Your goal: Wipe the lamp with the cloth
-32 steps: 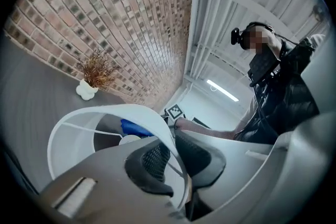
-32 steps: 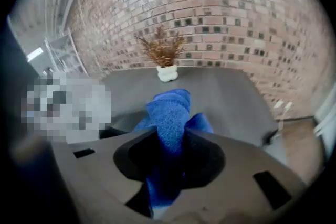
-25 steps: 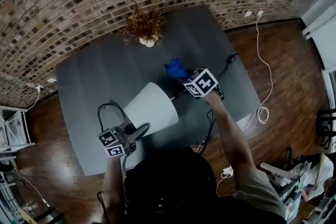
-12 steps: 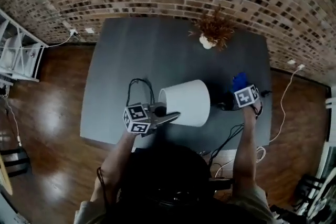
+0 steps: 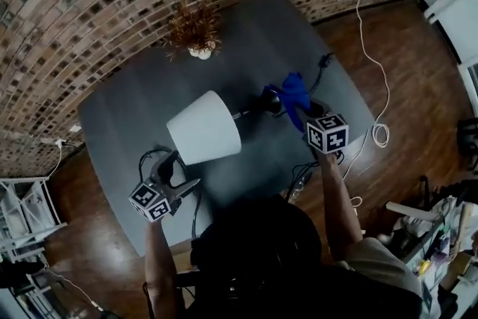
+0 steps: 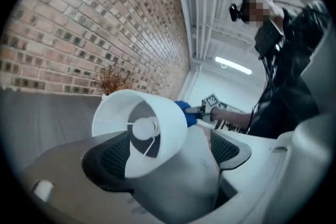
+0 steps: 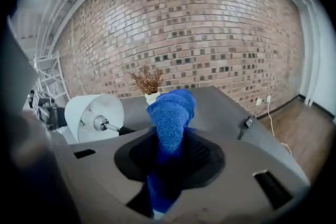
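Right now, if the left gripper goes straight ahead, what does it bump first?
Probably the lamp's white shade, right ahead. The left gripper has just been opening its jaws; the rim seems loose between them.

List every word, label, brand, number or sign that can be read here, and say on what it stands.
None: no view shows readable words, numbers or brands.
Only black-and-white square patterns, without letters, stand on the cubes of the left gripper and the right gripper.
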Tool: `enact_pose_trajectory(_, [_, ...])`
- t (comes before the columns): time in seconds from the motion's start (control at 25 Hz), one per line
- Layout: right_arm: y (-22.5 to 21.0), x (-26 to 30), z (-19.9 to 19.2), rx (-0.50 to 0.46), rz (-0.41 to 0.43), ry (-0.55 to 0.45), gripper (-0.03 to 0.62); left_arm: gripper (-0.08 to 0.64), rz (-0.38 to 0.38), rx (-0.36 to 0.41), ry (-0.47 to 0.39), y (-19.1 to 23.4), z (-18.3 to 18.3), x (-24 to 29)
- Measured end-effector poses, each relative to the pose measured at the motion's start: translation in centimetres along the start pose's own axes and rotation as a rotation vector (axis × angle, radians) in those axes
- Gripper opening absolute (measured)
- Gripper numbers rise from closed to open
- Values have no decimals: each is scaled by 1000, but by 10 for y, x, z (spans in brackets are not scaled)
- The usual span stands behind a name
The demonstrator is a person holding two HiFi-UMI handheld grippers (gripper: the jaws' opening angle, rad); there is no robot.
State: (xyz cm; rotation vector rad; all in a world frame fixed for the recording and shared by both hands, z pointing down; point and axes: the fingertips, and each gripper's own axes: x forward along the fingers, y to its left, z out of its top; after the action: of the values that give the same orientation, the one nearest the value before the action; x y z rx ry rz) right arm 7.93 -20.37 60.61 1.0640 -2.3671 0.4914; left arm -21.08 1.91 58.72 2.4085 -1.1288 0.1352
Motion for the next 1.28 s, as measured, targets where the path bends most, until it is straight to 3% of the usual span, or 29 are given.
enact_pose_trajectory(0.12, [9, -18, -25, 110, -13, -40, 101, 466, 20, 267, 264, 14, -49, 10])
enact_pose_trajectory(0.2, [24, -24, -28, 133, 49, -70, 100, 458, 80, 371, 315, 24, -55, 26])
enact_pose_trajectory(0.24, [38, -23, -27, 137, 114, -85, 100, 449, 117, 390, 290, 29, -48, 34])
enact_pose_trajectory(0.32, [82, -13, -26, 154, 288, -105, 100, 362, 142, 395, 219, 31, -27, 49])
enact_pose_trajectory(0.36, [109, -6, -27, 164, 384, -110, 100, 278, 127, 394, 205, 27, -21, 55])
enact_pose_trajectory(0.44, [159, 8, -33, 169, 552, -116, 100, 203, 76, 403, 220, 14, -22, 63])
enact_pose_trajectory(0.52, [186, 16, -35, 188, 655, -138, 100, 122, 19, 398, 232, -3, -20, 68])
enact_pose_trajectory(0.56, [187, 15, -31, 223, 689, -158, 98, 88, -19, 364, 223, -13, -16, 70])
enact_pose_trajectory(0.64, [180, 2, -16, 288, 770, -188, 97, 27, -143, 176, 163, -40, -1, 71])
enact_pose_trajectory(0.72, [179, -19, 4, 271, 865, -186, 97, 18, -302, -130, 53, -70, 24, 65])
enact_pose_trajectory(0.8, [182, -32, 25, 216, 915, -184, 97, 51, -392, -444, -85, -74, 46, 55])
enact_pose_trajectory(0.92, [172, -22, 52, 213, 814, -241, 97, 44, -349, -834, -271, -20, 48, 40])
enact_pose_trajectory(1.0, [158, -12, 61, 233, 698, -285, 97, 48, -281, -1011, -363, 23, 43, 34])
enact_pose_trajectory(1.04, [158, -9, 61, 212, 656, -289, 97, 54, -251, -1062, -396, 40, 44, 33])
enact_pose_trajectory(1.12, [179, -5, 55, 108, 614, -260, 97, 86, -197, -1078, -442, 62, 52, 31])
enact_pose_trajectory(1.16, [196, -2, 50, 36, 599, -238, 97, 140, -177, -1052, -461, 69, 57, 29])
enact_pose_trajectory(1.24, [225, 11, 44, -103, 533, -215, 97, 378, -157, -951, -461, 75, 64, 22])
enact_pose_trajectory(1.28, [232, 19, 44, -142, 489, -221, 97, 412, -147, -881, -428, 74, 61, 18])
